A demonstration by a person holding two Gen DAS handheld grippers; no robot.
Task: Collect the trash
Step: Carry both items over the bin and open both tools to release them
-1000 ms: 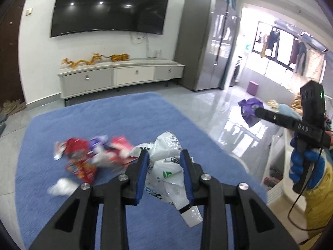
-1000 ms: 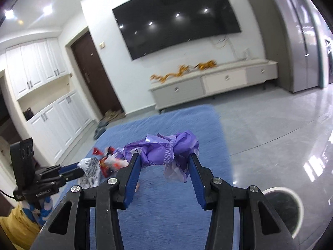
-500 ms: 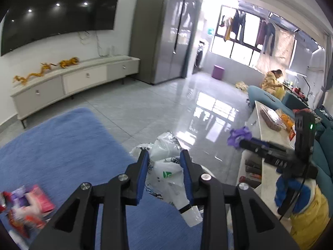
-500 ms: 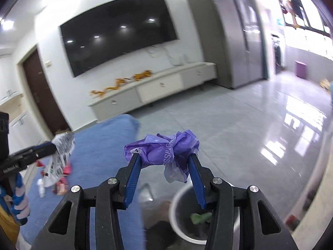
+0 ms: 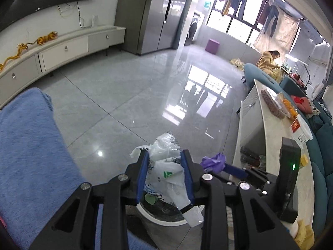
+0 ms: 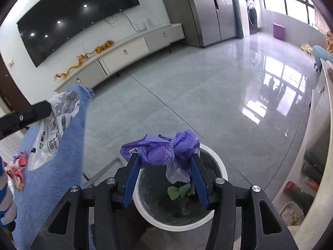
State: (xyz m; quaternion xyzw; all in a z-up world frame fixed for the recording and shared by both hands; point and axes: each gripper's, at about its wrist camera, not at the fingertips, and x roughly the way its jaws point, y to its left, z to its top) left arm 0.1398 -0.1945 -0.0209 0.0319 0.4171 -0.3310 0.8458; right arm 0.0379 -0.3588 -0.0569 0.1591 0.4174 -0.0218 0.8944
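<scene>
My left gripper [image 5: 164, 164] is shut on a crumpled white plastic bag [image 5: 166, 173] and holds it over the round white-rimmed trash bin [image 5: 162, 221]. My right gripper [image 6: 163, 165] is shut on a crumpled purple plastic bag [image 6: 160, 151] and holds it above the same bin [image 6: 216, 162], which has a green scrap [image 6: 178, 190] inside. The purple bag [image 5: 214, 160] shows to the right in the left wrist view. The white bag [image 6: 56, 120] shows at the left in the right wrist view.
A blue rug [image 5: 27, 152] lies to the left, with red wrappers [image 6: 17, 168] on it. A white counter [image 5: 276, 145] with boxes and a teal sofa [image 5: 324, 166] stand to the right. A TV cabinet [image 6: 124, 50] lines the far wall across glossy grey tiles.
Both grippers have swung right from the rug and its trash pile to above the trash bin, each still holding its bag. The bin has come closer below them.
</scene>
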